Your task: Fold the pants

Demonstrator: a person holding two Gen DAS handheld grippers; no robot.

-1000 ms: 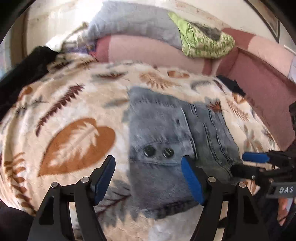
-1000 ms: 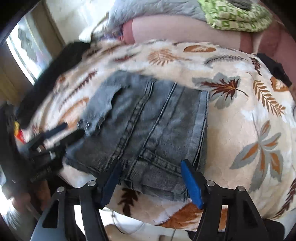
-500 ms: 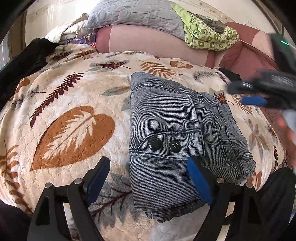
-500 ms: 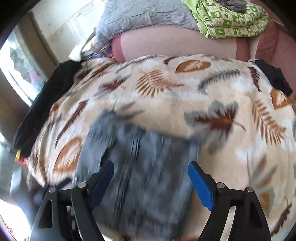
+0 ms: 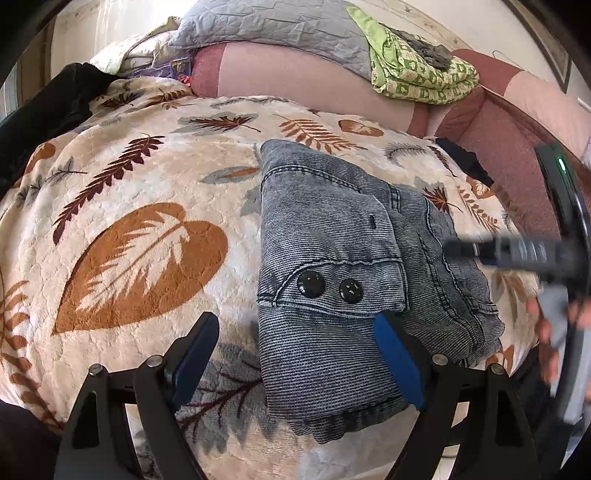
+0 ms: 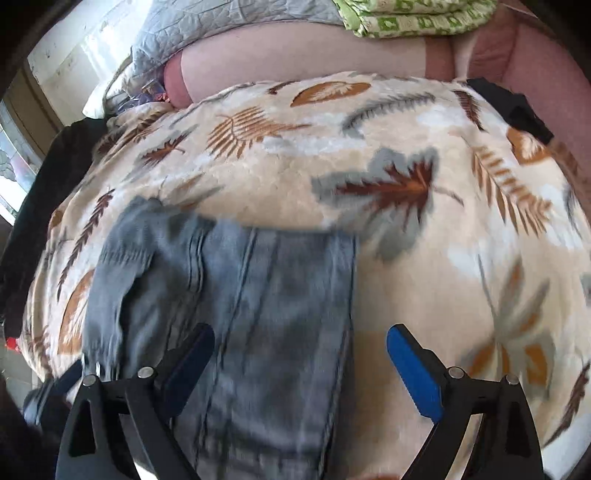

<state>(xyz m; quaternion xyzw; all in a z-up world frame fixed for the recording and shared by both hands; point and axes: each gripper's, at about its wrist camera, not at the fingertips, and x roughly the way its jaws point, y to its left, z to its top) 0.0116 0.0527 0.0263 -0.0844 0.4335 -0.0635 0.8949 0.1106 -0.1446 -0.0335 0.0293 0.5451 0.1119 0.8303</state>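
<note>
Two tools frame the scene, and neither grips anything: the left tool (image 5: 295, 354) hovers with its blue-padded fingers spread apart just above the near hem of the grey denim pants (image 5: 332, 266), and the right tool (image 6: 301, 363) likewise has its fingers wide apart, poised over the pants' right edge in a motion-blurred view. From the left wrist camera the right tool appears only as a dark smear at the far right, held in the person's hand (image 5: 554, 332). The pants lie on a leaf-patterned fleece blanket (image 5: 140, 229) spread over the bed, already gathered into a compact rectangle, with a buttoned flap bearing two black buttons (image 5: 330, 286) lying on top. Judging from this, the folding looks essentially complete; at most a last smoothing or squaring of the slightly uneven near corner seems left. Beyond the blanket sit a pink bolster (image 5: 295, 85), a grey quilted pillow (image 5: 266, 26) and a green patterned cloth (image 5: 417, 77).
</note>
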